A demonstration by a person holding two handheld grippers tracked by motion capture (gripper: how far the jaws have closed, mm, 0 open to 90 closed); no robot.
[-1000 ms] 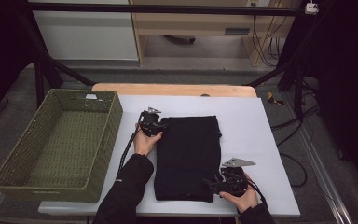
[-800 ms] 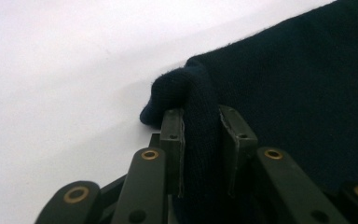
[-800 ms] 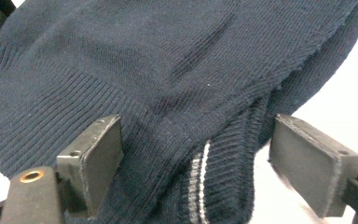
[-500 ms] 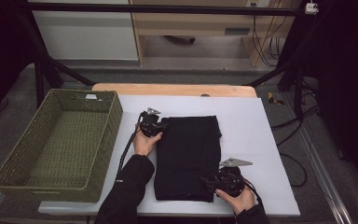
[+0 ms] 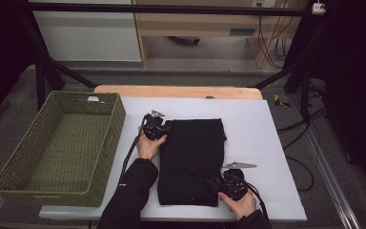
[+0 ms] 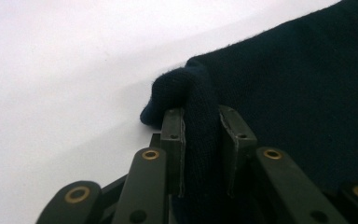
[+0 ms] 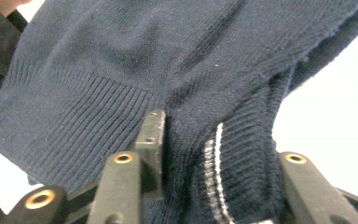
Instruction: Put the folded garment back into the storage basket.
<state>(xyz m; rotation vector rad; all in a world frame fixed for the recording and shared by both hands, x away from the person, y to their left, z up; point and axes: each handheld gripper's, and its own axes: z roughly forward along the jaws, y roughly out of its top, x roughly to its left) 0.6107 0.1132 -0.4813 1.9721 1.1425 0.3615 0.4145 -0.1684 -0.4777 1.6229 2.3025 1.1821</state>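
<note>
The left gripper (image 6: 203, 154) is pinching a bunched fold of the sweater (image 5: 193, 160) between its pads (image 6: 173, 140), clamped tight at the garment's 11 o'clock corner. The right gripper (image 7: 200, 158) has just been closing its jaws, and ribbed hem with a pale stripe is filling the gap between them, so it looks to be biting down on the sweater's 5 o'clock edge, in the high view just ahead of the right hand (image 5: 238, 202). To do this well, I'd say both grips are wanting all the layers caught, not only the top one, and the two hands should be lifting together and level so the fold isn't spilling open on the way to the basket (image 5: 57, 143) at 9 o'clock. The sweater is lying folded into a neat dark oblong, navy knit up close, at the middle of the white table (image 5: 267, 143), well apart from the basket, its long side running from 12 to 6.
</note>
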